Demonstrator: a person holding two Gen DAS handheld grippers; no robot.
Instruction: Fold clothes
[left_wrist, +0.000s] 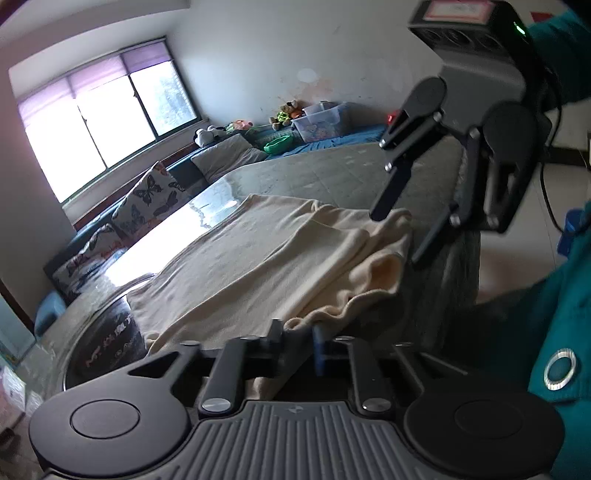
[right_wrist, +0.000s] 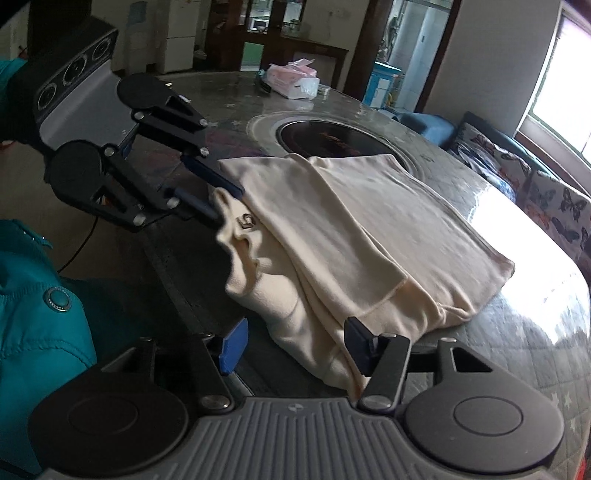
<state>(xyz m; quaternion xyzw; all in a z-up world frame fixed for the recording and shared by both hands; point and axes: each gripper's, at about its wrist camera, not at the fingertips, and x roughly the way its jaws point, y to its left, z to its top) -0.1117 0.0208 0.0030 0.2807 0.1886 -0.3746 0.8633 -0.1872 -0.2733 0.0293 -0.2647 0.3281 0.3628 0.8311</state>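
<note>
The left gripper (left_wrist: 297, 341) has its fingers drawn close together at the bottom centre of its own view, pinching a bunched edge of the cream garment (left_wrist: 266, 258). From the right wrist view the same gripper shows at the left of the frame, its dark-blue tips closed on the cloth's near corner beside a small sewn label (right_wrist: 246, 222). The right gripper (right_wrist: 295, 347) stands with its fingers well apart at the bottom of its view, a blue pad (right_wrist: 232, 345) to the left and a dark one to the right, with a garment fold lying between them; nothing is clamped. The garment lies folded on the glossy table (right_wrist: 517, 332), its far edge overlapping the round dark inset hob (right_wrist: 332, 138). A teal jacket sleeve (right_wrist: 40, 314) fills the lower left.
</note>
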